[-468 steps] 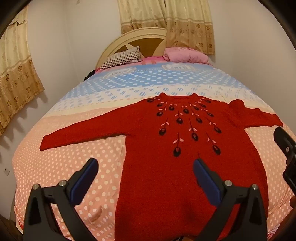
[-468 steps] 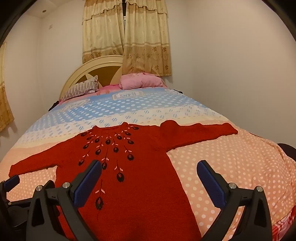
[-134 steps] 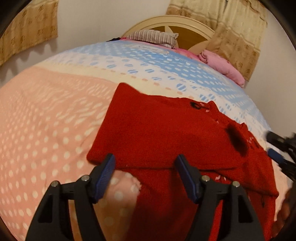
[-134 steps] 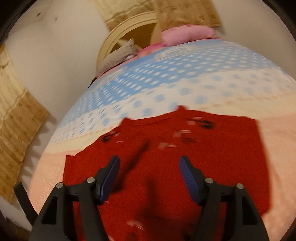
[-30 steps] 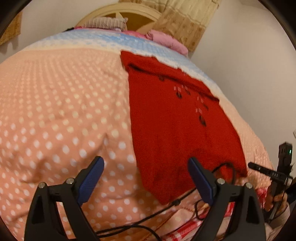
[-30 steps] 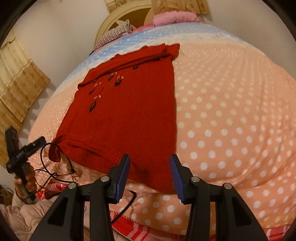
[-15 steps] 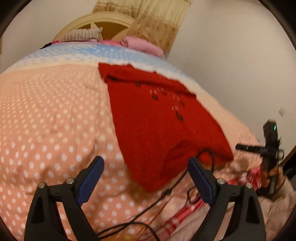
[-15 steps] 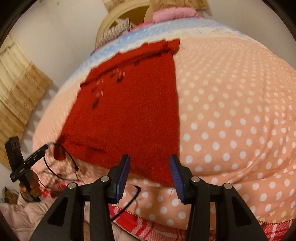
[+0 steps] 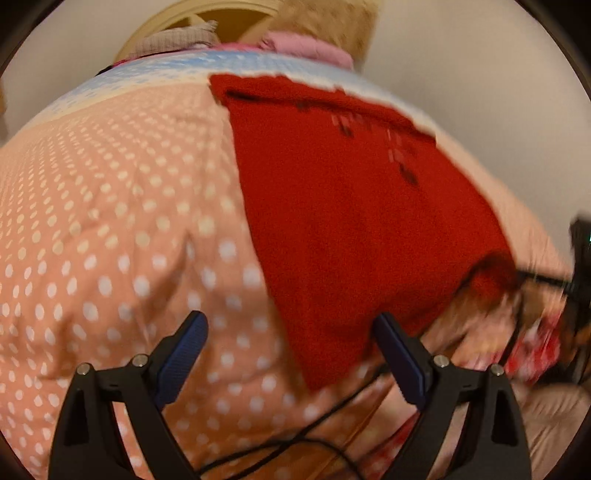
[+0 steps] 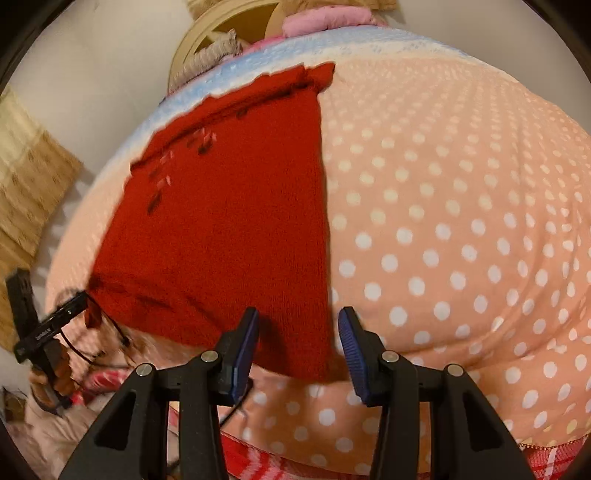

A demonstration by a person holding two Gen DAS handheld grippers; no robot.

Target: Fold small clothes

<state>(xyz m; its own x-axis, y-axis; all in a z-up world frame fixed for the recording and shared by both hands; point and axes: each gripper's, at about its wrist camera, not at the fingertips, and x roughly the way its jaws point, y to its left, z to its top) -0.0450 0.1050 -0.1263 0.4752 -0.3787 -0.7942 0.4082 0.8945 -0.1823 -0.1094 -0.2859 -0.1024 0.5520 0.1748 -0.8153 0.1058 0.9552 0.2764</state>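
Note:
A red knit sweater (image 9: 343, 206) with dark embroidered motifs lies on the polka-dot bed, its sleeves folded in so it forms a long panel. It also shows in the right wrist view (image 10: 229, 221). My left gripper (image 9: 291, 354) is open and empty, with the sweater's near left hem corner between its wide-apart fingers. My right gripper (image 10: 298, 343) is open, partly closed in, and its fingers straddle the near right hem corner without pinching it. The left view is blurred.
The bed cover (image 10: 461, 221) is peach with white dots, blue near the headboard (image 10: 225, 29). Pillows (image 9: 306, 46) lie at the head. A black cable (image 9: 288, 439) runs along the near bed edge. The other gripper shows at the left of the right wrist view (image 10: 40, 325).
Both grippers have come closer to the sweater's near hem. The right gripper's fingers now flank the hem corner. The left view has swung and blurred.

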